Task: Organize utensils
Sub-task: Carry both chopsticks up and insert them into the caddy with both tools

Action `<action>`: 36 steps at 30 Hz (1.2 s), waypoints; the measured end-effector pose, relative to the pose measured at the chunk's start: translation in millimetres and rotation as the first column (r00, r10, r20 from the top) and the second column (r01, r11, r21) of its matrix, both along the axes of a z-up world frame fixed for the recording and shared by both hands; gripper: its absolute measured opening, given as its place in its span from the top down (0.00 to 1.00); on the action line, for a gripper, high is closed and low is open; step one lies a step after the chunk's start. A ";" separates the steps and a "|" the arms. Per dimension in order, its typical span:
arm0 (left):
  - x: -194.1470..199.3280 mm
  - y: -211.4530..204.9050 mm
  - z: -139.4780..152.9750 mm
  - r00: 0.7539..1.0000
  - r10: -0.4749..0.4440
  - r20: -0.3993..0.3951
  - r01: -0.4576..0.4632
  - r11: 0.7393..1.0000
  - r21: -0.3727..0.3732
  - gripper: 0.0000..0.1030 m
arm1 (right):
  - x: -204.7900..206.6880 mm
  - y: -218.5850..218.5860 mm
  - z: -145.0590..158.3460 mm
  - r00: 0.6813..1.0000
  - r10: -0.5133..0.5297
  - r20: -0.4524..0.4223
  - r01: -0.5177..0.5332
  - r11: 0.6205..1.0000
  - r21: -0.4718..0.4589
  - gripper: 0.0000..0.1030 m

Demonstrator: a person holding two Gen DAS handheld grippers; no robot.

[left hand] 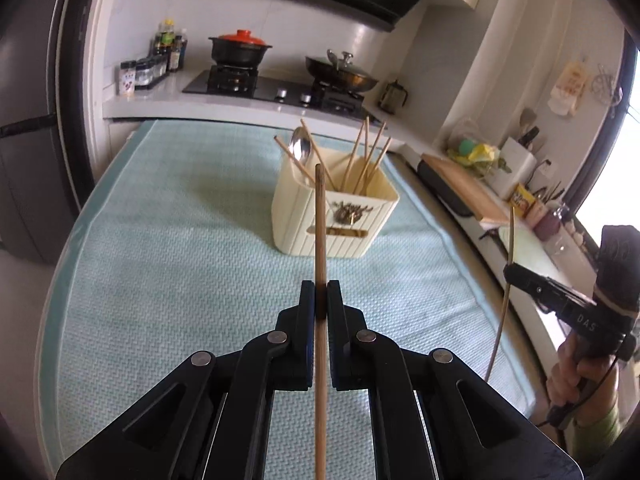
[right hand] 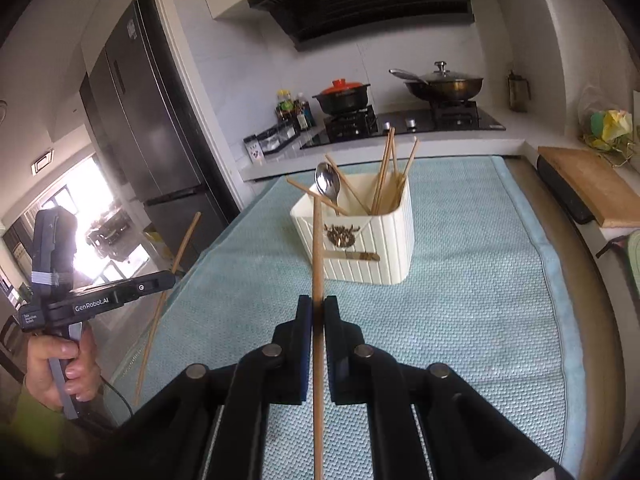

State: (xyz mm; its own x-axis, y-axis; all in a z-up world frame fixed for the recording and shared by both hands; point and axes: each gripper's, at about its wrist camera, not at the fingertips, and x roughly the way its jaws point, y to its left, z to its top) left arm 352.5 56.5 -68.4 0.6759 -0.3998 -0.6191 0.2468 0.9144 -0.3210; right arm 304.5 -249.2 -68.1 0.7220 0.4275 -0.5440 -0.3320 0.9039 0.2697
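The left gripper [left hand: 319, 292] is pressed together on a wooden chopstick [left hand: 320, 232] that runs straight up toward twelve o'clock. The right gripper [right hand: 318, 308] pinches a second chopstick [right hand: 317, 248] the same way. Both hang above the pale blue mat [left hand: 180, 240]. At twelve o'clock of each gripper, the cream utensil holder [left hand: 352, 224] stands on the mat with a metal spoon [left hand: 301, 148] and several chopsticks leaning inside it.

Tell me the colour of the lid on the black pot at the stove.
The lid is red-orange, on the black pot; the left wrist view shows it best.
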 end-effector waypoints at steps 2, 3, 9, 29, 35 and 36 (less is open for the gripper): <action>6.1 3.2 8.1 1.000 0.009 0.007 -0.009 1.000 -0.022 0.97 | 0.4 -2.8 9.2 0.999 -0.006 0.037 0.006 1.000 0.003 0.94; 10.4 5.1 11.3 1.000 0.014 0.006 -0.014 0.999 -0.031 0.97 | 2.0 -3.1 13.9 0.999 -0.008 0.047 0.008 1.000 0.003 0.94; 40.1 11.3 35.7 0.999 0.036 0.021 -0.035 0.998 -0.059 0.97 | 20.8 -4.9 35.0 0.996 -0.014 0.087 0.016 1.000 -0.018 0.94; 163.1 -41.9 118.8 0.975 0.041 0.219 -0.038 0.999 -0.016 0.97 | 152.1 12.3 94.9 0.977 0.013 0.215 -0.016 1.000 0.012 0.94; 215.7 -60.3 108.3 0.966 0.060 0.253 -0.060 0.998 -0.009 0.97 | 200.9 23.7 105.8 0.948 0.001 0.318 -0.006 1.000 0.013 0.94; 224.1 -62.6 104.6 0.963 0.067 0.260 -0.067 0.998 -0.006 0.97 | 207.9 25.9 105.4 0.942 0.003 0.336 -0.004 1.000 0.002 0.94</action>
State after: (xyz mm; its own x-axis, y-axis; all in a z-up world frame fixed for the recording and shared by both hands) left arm 576.7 -6.1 36.2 0.8390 -0.3465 -0.4194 0.2595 0.9325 -0.2513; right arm 512.4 -223.3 37.3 0.8609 0.4319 -0.2690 -0.4071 0.9018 0.1448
